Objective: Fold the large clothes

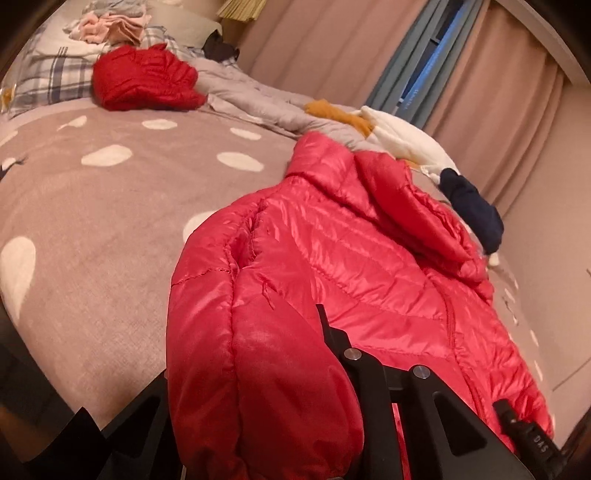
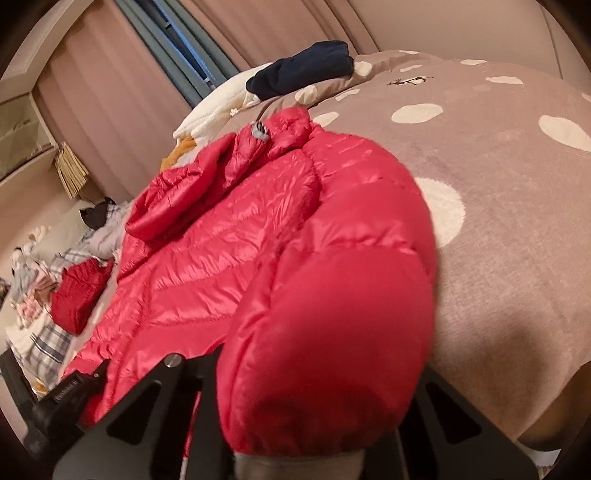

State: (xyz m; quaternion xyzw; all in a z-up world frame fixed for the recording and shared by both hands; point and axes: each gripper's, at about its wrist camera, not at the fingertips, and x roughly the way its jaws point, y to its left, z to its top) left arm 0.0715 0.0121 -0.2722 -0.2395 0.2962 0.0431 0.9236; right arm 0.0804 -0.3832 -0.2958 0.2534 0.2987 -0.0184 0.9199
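Observation:
A bright red hooded puffer jacket (image 1: 354, 251) lies spread on the dotted taupe blanket (image 1: 110, 221), hood toward the curtains. In the left wrist view one sleeve (image 1: 258, 369) bulges up over my left gripper (image 1: 314, 328), which is shut on the sleeve end; only one black finger (image 1: 327, 325) shows beside the fabric. In the right wrist view the same jacket (image 2: 229, 236) fills the middle, and its other sleeve (image 2: 332, 332) drapes over my right gripper (image 2: 236, 362), which is shut on the cuff with both fingertips hidden.
A darker red folded garment (image 1: 144, 79) sits near the plaid pillow (image 1: 55, 74) and a pile of pale clothes (image 1: 110, 26). Grey (image 1: 251, 99), white-and-orange (image 1: 391, 129) and navy (image 1: 472, 210) garments lie along the curtain side. Open blanket (image 2: 498, 221) stretches beside the jacket.

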